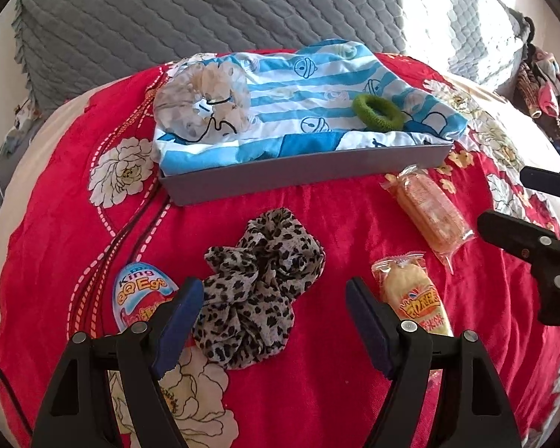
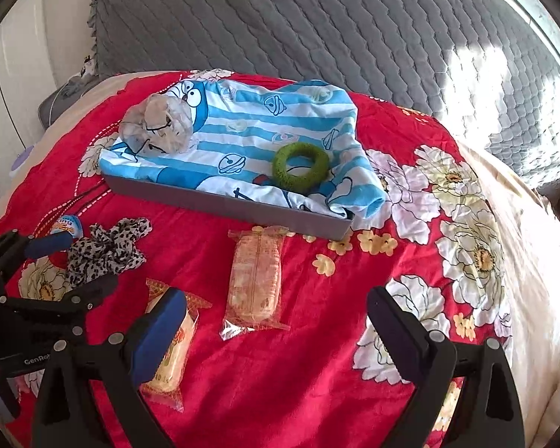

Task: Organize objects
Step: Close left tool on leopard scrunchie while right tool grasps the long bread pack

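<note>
A grey tray (image 1: 265, 181) (image 2: 242, 207) lined with a blue striped cloth (image 1: 298, 86) holds a pale sheer scrunchie (image 1: 201, 102) (image 2: 160, 127) and a green hair tie (image 1: 377, 111) (image 2: 300, 164). A leopard scrunchie (image 1: 257, 291) (image 2: 106, 252) lies on the red bedspread between the open jaws of my left gripper (image 1: 272, 298) (image 2: 76, 261). A King Egg toy (image 1: 142, 298) (image 2: 66, 224) lies to its left. Two wrapped snacks lie right of it: one (image 1: 414, 298) (image 2: 168, 351) near, one (image 1: 433, 211) (image 2: 255, 280) farther. My right gripper (image 2: 276, 313) (image 1: 504, 201) is open and empty above the farther snack.
The red floral bedspread (image 1: 336, 231) (image 2: 317, 354) covers the bed. A grey quilted headboard cushion (image 1: 205, 11) (image 2: 317, 22) rises behind the tray. Bundled clothes (image 1: 545, 86) lie at the far right.
</note>
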Demonstrator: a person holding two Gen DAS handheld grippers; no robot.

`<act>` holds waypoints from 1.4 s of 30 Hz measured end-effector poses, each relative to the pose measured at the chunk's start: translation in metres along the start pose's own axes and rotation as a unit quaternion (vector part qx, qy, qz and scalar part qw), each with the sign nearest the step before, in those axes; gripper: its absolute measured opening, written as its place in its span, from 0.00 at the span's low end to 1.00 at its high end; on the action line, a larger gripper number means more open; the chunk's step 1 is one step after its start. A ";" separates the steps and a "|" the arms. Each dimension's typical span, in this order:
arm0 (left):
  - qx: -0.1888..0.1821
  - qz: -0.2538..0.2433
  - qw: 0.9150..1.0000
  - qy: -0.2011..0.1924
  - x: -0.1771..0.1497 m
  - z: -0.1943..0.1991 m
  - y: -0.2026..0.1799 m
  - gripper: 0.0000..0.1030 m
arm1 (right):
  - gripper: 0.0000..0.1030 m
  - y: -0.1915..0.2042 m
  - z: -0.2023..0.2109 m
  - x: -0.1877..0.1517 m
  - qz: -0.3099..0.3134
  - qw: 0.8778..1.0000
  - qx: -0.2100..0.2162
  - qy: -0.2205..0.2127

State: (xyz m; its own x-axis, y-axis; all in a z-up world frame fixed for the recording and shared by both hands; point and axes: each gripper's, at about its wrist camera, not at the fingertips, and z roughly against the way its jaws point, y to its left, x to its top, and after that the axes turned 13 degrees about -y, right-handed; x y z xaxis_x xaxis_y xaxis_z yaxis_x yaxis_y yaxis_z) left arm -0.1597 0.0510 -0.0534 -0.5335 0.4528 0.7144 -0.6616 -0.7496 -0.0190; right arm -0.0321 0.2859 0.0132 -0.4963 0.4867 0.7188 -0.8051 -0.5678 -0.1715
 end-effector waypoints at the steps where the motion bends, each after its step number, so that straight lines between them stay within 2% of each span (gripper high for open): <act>1: 0.002 0.000 1.000 -0.001 0.000 -0.002 0.000 0.77 | 0.95 0.001 -0.003 0.000 0.000 1.000 -0.002 0.003; 22: -0.002 0.007 1.000 0.009 -0.001 -0.028 0.007 0.77 | 0.95 0.014 -0.040 -0.005 0.021 1.000 -0.010 0.021; 37: -0.010 0.004 1.000 0.012 -0.001 -0.044 0.006 0.77 | 0.94 0.007 -0.065 -0.006 -0.010 0.999 -0.006 0.031; 40: -0.010 -0.001 1.000 0.010 -0.002 -0.046 0.006 0.77 | 0.89 0.007 -0.070 -0.008 -0.017 0.999 0.000 0.035; 42: -0.012 -0.005 1.000 0.009 -0.002 -0.047 0.005 0.77 | 0.82 0.007 -0.074 -0.009 -0.020 0.999 0.006 0.037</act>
State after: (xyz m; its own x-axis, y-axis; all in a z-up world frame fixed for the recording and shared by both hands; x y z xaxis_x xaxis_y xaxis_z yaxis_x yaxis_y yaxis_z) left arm -0.1865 0.0691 -0.0876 -0.5361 0.4687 0.7021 -0.6796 -0.7330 -0.0296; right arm -0.0572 0.3263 -0.0441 -0.4869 0.5567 0.6731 -0.8209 -0.5549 -0.1349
